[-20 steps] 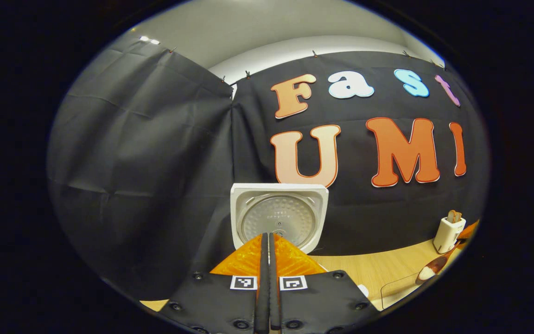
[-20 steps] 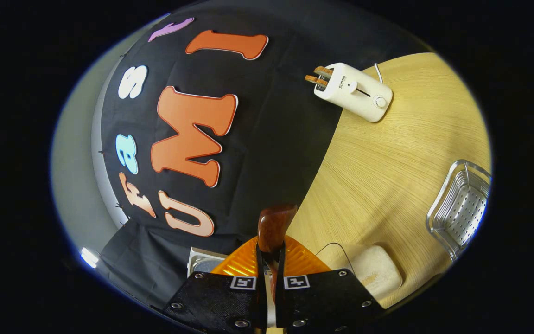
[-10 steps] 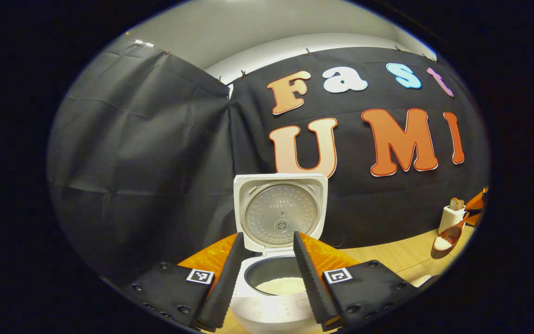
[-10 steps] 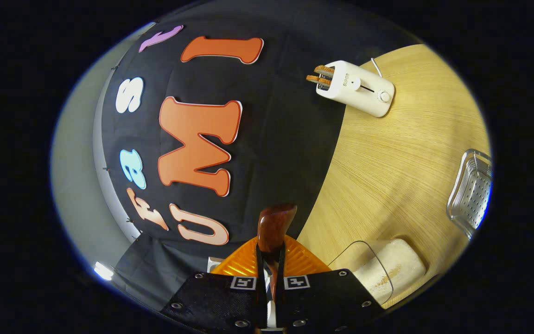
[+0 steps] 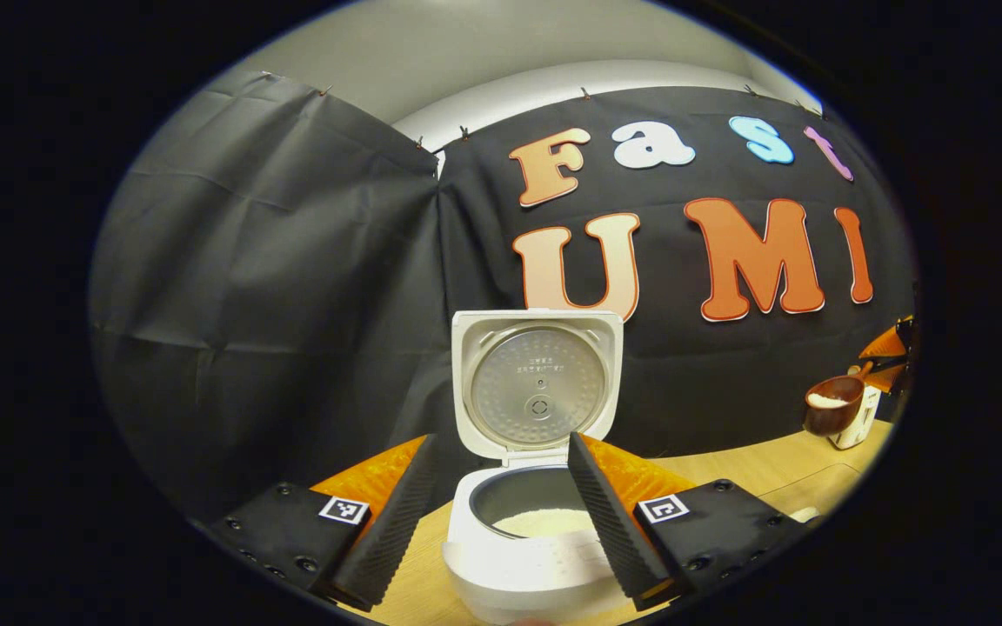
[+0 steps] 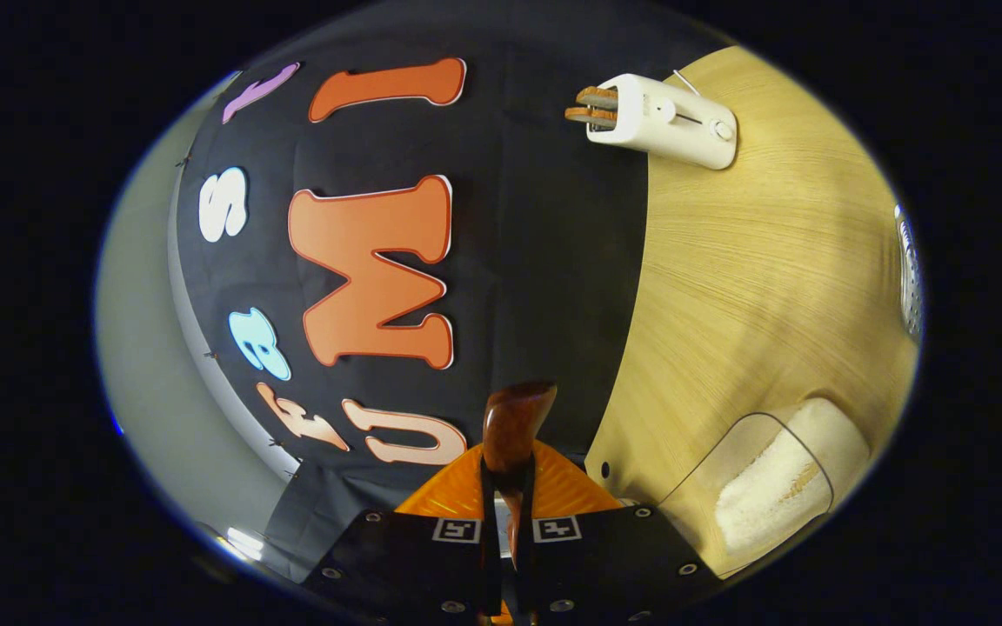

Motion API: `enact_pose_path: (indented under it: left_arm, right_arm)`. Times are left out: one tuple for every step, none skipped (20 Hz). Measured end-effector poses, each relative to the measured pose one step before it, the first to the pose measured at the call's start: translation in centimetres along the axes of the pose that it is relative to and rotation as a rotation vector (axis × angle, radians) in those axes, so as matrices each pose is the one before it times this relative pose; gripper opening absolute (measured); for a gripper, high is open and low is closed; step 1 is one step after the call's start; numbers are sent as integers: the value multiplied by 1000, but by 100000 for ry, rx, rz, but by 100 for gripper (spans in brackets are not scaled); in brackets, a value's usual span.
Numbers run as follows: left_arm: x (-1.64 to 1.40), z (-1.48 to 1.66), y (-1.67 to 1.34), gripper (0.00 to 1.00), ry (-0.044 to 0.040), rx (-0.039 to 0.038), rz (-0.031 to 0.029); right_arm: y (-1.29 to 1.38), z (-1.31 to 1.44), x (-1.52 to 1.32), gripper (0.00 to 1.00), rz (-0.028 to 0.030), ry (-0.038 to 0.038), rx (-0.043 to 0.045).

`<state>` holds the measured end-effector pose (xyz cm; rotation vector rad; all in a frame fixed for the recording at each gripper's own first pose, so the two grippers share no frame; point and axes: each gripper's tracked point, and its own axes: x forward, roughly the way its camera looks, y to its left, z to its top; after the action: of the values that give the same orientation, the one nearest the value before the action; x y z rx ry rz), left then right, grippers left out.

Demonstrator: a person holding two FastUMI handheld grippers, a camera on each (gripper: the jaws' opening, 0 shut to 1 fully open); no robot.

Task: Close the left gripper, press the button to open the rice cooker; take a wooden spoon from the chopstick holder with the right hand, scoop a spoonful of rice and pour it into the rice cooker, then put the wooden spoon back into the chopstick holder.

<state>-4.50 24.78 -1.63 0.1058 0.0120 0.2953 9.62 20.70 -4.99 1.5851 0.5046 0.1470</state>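
1. Left gripper [image 5: 501,513]: fingers spread wide apart, gripping nothing, hanging just in front of the rice cooker [image 5: 527,556].
2. Cooker lid [image 5: 538,385] flipped up and standing upright; white rice lying in the inner pot [image 5: 544,519].
3. Right gripper [image 6: 507,530]: clamped tight on the wooden spoon [image 6: 514,424], handle end poking out past the fingertips.
4. Over in the left gripper view, same spoon's bowl [image 5: 831,407] up in the air at far right, heaped with rice, well apart from the cooker.
5. Clear container of rice [image 6: 771,491] sitting on the wooden table [image 6: 753,269], low right.
6. White toaster [image 6: 662,117] parked at the table's far edge by the black cloth.
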Motion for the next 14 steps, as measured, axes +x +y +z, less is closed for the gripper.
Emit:
enact_pose_path:
  left_arm:
    - [-33, -251, 430, 96, 128, 670, 315]
    - [-79, -370, 492, 97, 680, 188, 851]
    - [-139, -127, 441, 95, 409, -226, 1056]
    - [-197, -189, 459, 97, 124, -312, 1017]
    - [-209, -150, 251, 96, -119, -59, 883]
    - [-94, -1, 408, 95, -125, 52, 876]
    - [-157, -143, 204, 95, 51, 257, 592]
    - [-6, -93, 165, 95, 69, 235, 546]
    - [-48, -48, 89, 97, 109, 310, 159]
    - [-161, -125, 126, 97, 264, 270, 377]
    - [10, -35, 138, 97, 104, 110, 140]
    - [110, -64, 3, 97, 118, -214, 330]
    - [33, 26, -18, 97, 284, -325, 52]
    - [-48, -219, 121, 95, 336, -121, 170]
  right_arm:
    - [409, -403, 351, 7, 531, 193, 335]
    - [324, -474, 615, 7, 179, 660, 303]
    - [385, -745, 634, 7, 420, 1077, 665]
    - [382, -698, 779, 7, 245, 1306, 526]
    - [604, -741, 656, 7, 811, 1370, 621]
    - [482, -724, 825, 7, 738, 1016, -198]
    - [540, -827, 659, 7, 883, 989, -230]
    - [308, -797, 825, 7, 290, 846, -800]
    - [584, -840, 718, 7, 504, 731, -368]
    - [431, -880, 850, 7, 190, 735, -1011]
    - [355, -896, 767, 7, 348, 761, -846]
    - [199, -787, 835, 7, -129, 605, -1427]
    - [305, -915, 729, 7, 227, 836, -1966]
    - [306, -799, 988, 7, 398, 238, -2823]
